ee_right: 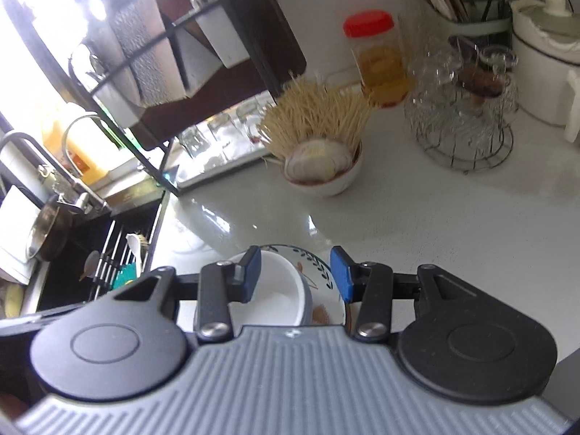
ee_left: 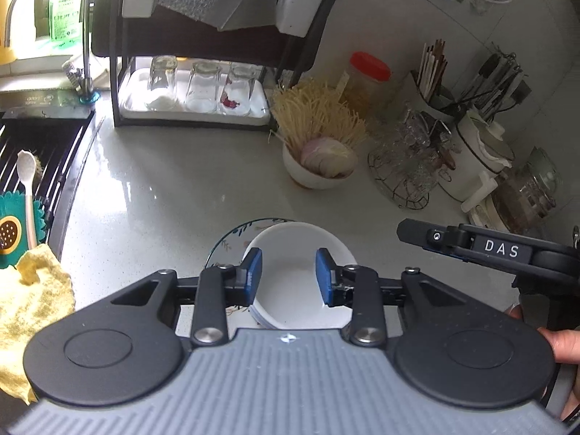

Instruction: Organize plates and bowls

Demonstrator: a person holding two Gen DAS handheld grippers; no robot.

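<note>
On the tabletop (ee_left: 152, 188): white bowl (ee_left: 295, 275) nested on patterned plate (ee_left: 232, 239).
Handling: rigid, glazed, slippery, breakable; rim grip judged best.
Left gripper (ee_left: 289, 272): jaws parted, nothing held.
Right gripper (ee_right: 295, 272): jaws parted, nothing held.

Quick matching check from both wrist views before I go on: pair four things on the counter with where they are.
1. plain white bowl
2. upturned clear glasses
3. white long-handled spoon
4. red-lidded clear jar

a. on the white tray under the black rack
b. over the sink grid
c. on the leaf-patterned plate
d. behind the bowl of pale sticks

Pairs: 1-c, 2-a, 3-b, 4-d
</note>
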